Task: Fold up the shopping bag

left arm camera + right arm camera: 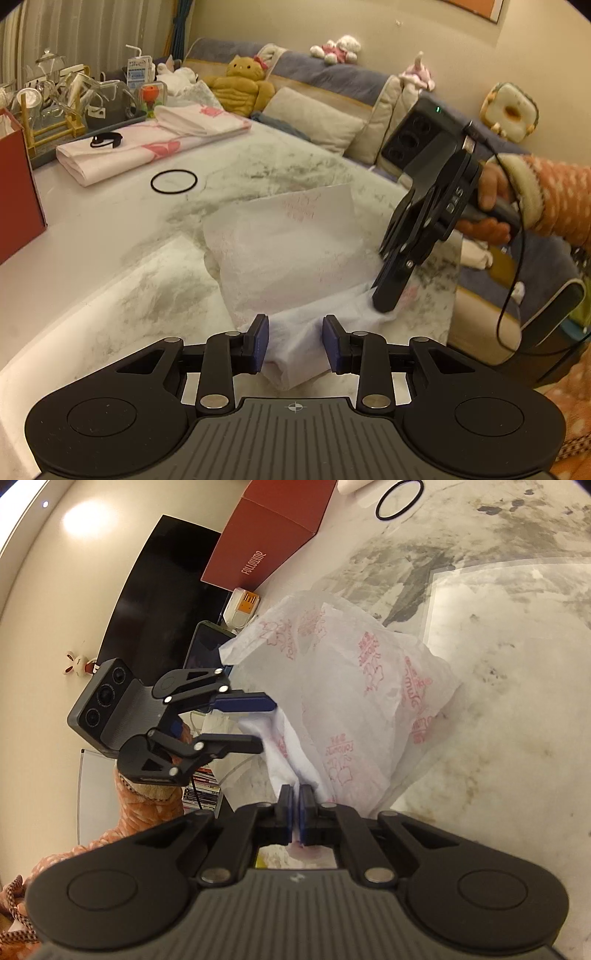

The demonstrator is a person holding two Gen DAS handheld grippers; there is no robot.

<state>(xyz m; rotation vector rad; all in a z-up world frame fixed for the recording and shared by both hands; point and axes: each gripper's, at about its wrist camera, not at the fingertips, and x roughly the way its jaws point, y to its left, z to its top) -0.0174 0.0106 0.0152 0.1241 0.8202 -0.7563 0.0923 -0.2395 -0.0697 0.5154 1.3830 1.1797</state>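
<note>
1. The marble table point(110, 229) spreads ahead of both grippers, with the red box point(266, 550) and a black ring point(173, 181) well beyond the jaws.
2. The shopping bag point(288, 243) lies flattened but rumpled just ahead of the jaws. It looks partly folded at most, with the tidy folds left to make.
3. The right gripper point(295, 805) has its jaws pressed together, pinching the bag's handle end.
4. The left gripper point(295, 339) has its jaws partly spread with a bunched strip of bag between them; whether the pads press on it I cannot tell.
</note>
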